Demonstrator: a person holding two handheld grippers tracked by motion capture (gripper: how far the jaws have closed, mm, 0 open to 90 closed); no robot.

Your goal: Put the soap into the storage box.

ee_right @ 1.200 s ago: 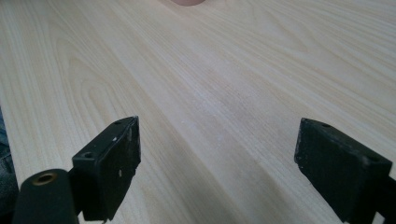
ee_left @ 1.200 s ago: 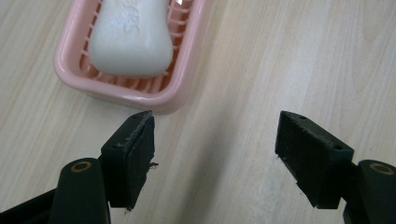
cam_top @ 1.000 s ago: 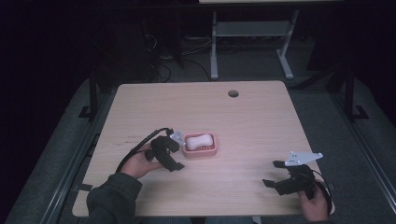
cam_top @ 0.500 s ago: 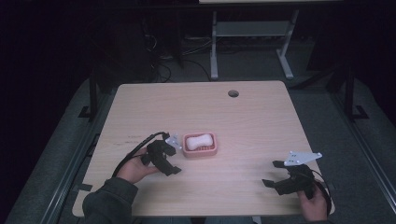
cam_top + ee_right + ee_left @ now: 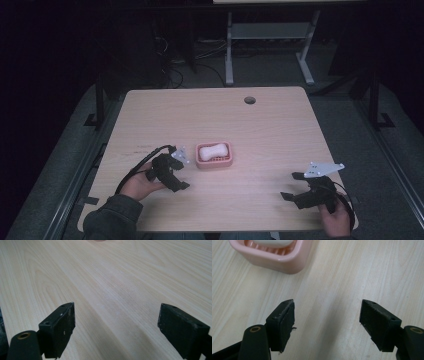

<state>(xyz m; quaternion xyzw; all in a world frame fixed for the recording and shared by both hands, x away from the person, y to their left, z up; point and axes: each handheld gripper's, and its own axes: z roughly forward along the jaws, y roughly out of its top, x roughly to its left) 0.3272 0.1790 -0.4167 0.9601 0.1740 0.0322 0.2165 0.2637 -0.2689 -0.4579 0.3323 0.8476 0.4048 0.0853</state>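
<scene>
The left tool [image 5: 181, 176] is hovering low over the table [image 5: 280, 130] with its two jaws spread wide and nothing between them; in the left gripper view only bare wood is showing between the pads [image 5: 283, 322]. Just beyond and to the right of it, slightly farther up the table, the pink soap dish [image 5: 214, 155] is sitting near the table's middle, with the white soap bar [image 5: 214, 150] lying inside it. The bar's long axis is running left to right across the table, as is the dish's. In the left gripper view the soap dish [image 5: 274, 256] is lying ahead and off to the left of the jaw line, not yet between the jaws.

The right tool [image 5: 300, 187] is resting near the right front corner, jaws also spread and empty, well apart from the dish. The left tool is clearly the nearer one, so a reach would probably be falling to it: forward and to the right.
</scene>
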